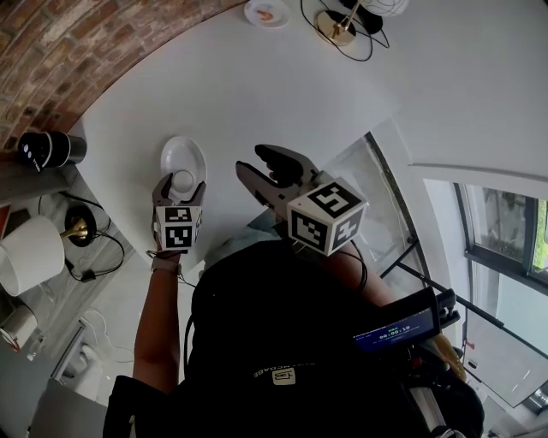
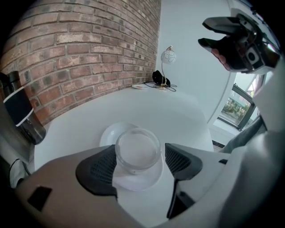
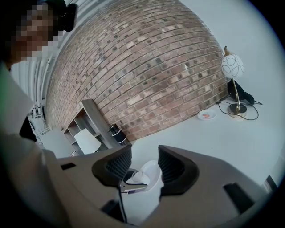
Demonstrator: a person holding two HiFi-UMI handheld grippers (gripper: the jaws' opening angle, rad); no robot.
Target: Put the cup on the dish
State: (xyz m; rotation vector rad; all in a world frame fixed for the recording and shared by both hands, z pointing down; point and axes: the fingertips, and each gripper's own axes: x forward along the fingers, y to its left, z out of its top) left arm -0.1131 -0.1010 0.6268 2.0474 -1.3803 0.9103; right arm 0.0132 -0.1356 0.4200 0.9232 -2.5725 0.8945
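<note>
A black cylinder (image 1: pixel 51 148) stands at the desk's (image 1: pixel 257 77) left edge, against the brick wall (image 2: pixel 89 53). Close to the desk's near edge lies the white dish (image 1: pixel 184 154), and the clear cup (image 2: pixel 138 151) stands upright on it, on the side of the dish nearest the person. The left gripper (image 2: pixel 140 160) is low at the cup with its fingers (image 2: pixel 95 171) released and spread wide, one on each side of the glass. The right-hand one is clear of the glass and the left-hand one is close beside it. The right gripper (image 3: pixel 144 162) hangs above the desk, well apart from the dish, its fingers (image 3: pixel 113 167) parted with nothing gripped between them. At the far edge sit a small plate (image 1: pixel 267 12) and a globe lamp (image 2: pixel 168 56).
</note>
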